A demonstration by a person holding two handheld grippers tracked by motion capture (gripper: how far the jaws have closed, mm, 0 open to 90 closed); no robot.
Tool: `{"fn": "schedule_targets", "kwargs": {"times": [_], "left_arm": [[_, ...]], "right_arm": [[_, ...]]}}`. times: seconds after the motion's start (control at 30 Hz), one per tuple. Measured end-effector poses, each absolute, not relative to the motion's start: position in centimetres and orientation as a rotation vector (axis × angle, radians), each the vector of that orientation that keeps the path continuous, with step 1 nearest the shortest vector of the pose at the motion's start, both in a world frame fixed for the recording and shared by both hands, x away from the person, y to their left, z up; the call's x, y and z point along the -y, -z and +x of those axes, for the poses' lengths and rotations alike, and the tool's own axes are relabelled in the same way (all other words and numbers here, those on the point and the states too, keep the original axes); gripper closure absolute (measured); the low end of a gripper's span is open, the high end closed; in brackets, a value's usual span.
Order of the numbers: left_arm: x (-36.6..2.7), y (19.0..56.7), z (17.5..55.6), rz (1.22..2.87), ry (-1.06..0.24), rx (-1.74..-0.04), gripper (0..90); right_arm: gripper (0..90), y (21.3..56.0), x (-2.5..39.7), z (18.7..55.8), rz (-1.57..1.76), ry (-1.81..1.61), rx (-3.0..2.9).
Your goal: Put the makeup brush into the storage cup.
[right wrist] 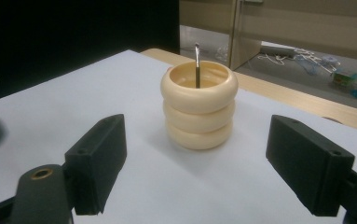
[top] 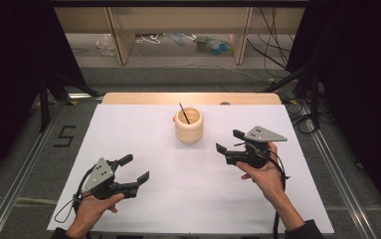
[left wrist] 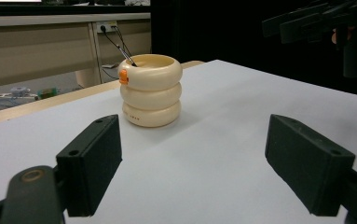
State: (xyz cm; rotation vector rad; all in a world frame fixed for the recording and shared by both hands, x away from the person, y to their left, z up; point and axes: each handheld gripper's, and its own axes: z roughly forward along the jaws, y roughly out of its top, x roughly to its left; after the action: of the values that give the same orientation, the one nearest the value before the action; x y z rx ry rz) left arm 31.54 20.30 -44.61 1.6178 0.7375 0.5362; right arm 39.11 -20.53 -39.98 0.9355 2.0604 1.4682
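Both grippers, left gripper (top: 134, 168) and right gripper (top: 229, 141), gape near the holder (top: 188, 125).

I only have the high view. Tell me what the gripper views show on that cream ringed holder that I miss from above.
Observer: In the left gripper view the cream ringed holder has a small orange tab on its top ring, on the side away from the right gripper.
Operator: Describe the thin stick standing in it.
Observer: In the right gripper view the thin dark stick rises just above the rim, with a pale tip.
Operator: Report the jaws.
Observer: Left gripper and right gripper both have jaws wide apart, with bare white table between them and the holder ahead, untouched.
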Motion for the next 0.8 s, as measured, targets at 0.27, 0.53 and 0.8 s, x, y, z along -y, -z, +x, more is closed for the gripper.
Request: {"fn": "schedule_targets", "kwargs": {"times": [0.27, 0.53, 0.8], "left_arm": [[-20.4, 44.6, 31.6, 1.621, -0.542, -0.735, 18.5], [-20.4, 44.6, 31.6, 1.622, -0.544, -0.734, 18.5], [-20.4, 44.6, 31.6, 1.619, -0.543, -0.735, 18.5]], "right_arm": [[21.0, 40.2, 21.1, 38.1, 0.926, -1.475, -2.059], [19.7, 40.5, 21.4, 36.9, 0.93, -1.495, -2.058], [18.6, 41.4, 21.7, 36.0, 0.919, -1.497, -2.091]]}}
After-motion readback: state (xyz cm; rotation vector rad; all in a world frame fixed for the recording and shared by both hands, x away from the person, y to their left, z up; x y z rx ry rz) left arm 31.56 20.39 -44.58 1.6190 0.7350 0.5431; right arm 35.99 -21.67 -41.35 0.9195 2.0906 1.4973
